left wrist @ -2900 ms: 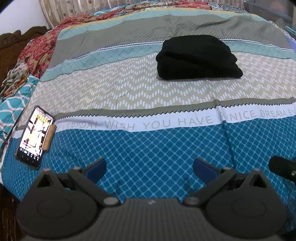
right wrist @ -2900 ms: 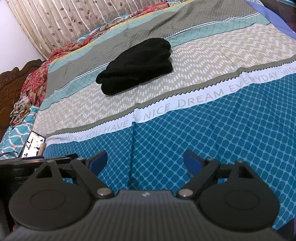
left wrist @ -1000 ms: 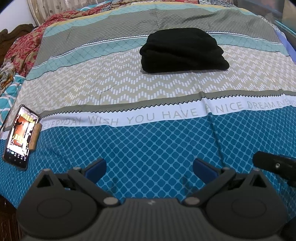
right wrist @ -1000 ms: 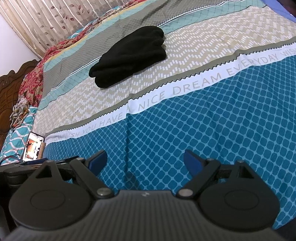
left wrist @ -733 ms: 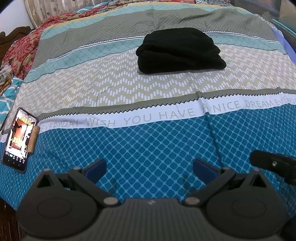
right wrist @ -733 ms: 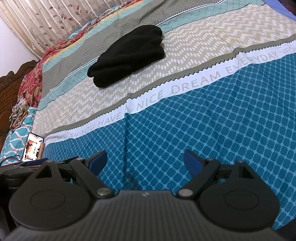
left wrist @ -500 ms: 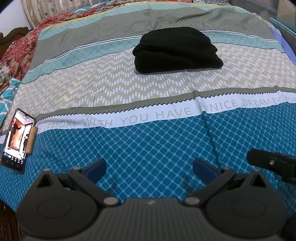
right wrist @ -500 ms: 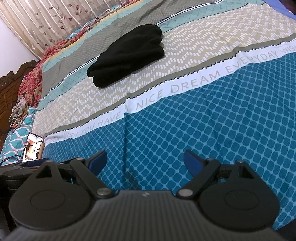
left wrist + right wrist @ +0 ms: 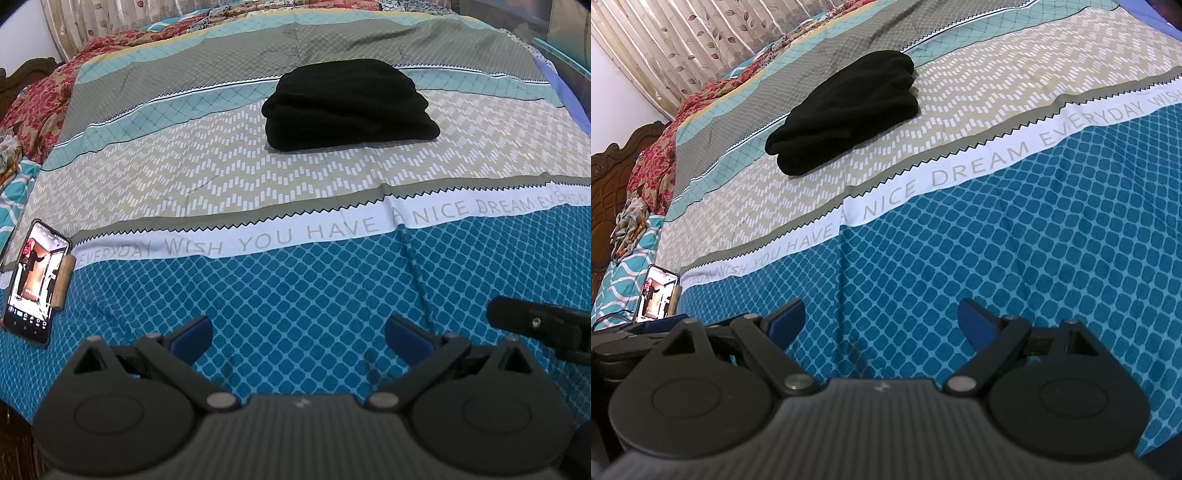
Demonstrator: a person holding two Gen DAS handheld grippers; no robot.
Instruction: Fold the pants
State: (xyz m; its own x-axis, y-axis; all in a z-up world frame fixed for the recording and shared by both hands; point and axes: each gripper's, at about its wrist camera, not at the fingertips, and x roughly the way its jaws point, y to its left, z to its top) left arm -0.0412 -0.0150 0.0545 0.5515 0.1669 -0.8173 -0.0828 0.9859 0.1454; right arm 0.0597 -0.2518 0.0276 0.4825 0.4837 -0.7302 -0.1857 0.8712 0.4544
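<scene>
On the bed: a patterned bedsheet (image 9: 295, 295) in teal, beige and grey bands, with a curtain (image 9: 683, 48) and carved headboard (image 9: 613, 177) beyond.
Pants: black folded pants (image 9: 347, 105) lie on the beige band, well apart from both tools.
Nearby: a lit phone (image 9: 35, 286) at the sheet's left edge.
Left hand-held gripper (image 9: 299, 338): jaws wide apart — nothing between them.
Right hand-held gripper (image 9: 882, 321): likewise spread and empty.
Right view only: the curtain's leaf print.

The folded black pants (image 9: 349, 105) lie on the striped patterned bedspread (image 9: 295, 288), well beyond both grippers — past the lettered band (image 9: 306, 232) (which runs across the bed between them). A lit smartphone (image 9: 35, 284) rests at the bedspread's left edge, near the left gripper (image 9: 297, 334); the right gripper (image 9: 881, 319) sits beside it.
</scene>
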